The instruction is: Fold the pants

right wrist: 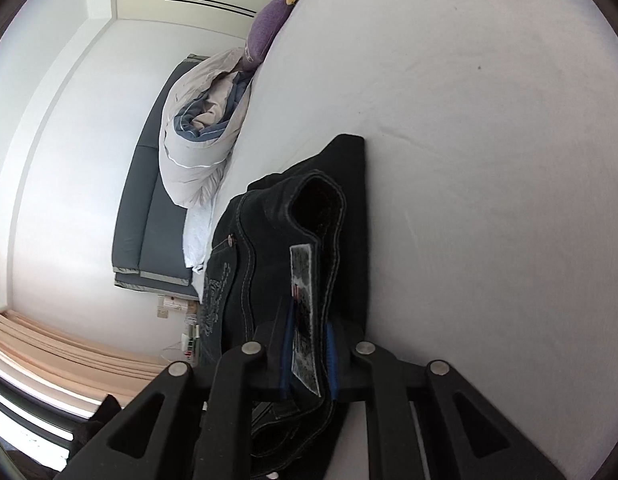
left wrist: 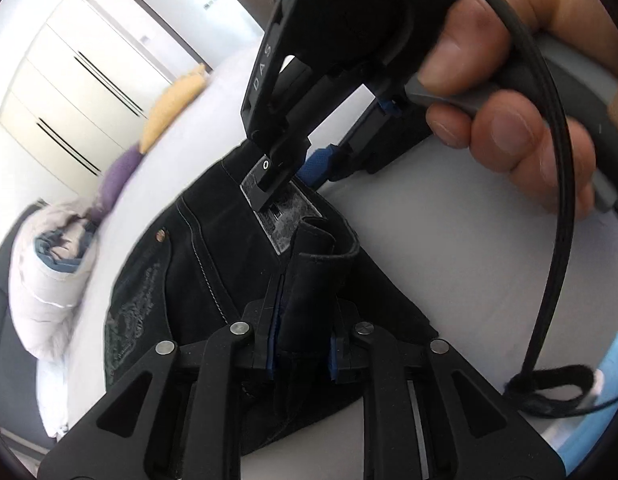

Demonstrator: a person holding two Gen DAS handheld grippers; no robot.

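Black jeans (left wrist: 205,264) with white stitching and a grey waistband patch (left wrist: 285,216) hang bunched over the white bed (left wrist: 449,240). My left gripper (left wrist: 301,344) is shut on a fold of the waistband. My right gripper (left wrist: 293,176) is seen from outside in the left wrist view, held by a hand (left wrist: 509,92), shut on the waistband at the patch. In the right wrist view my right gripper (right wrist: 309,356) clamps the jeans (right wrist: 301,224) at the patch (right wrist: 305,304), with the rest drooping onto the sheet (right wrist: 489,160).
A rolled grey and blue duvet (right wrist: 201,136), a purple pillow (right wrist: 265,32) and a yellow pillow (left wrist: 177,104) lie along the bed's edge. A dark mat (right wrist: 149,216) lies on the floor beside a white wardrobe (left wrist: 69,92). A black cable (left wrist: 549,240) hangs from the right gripper.
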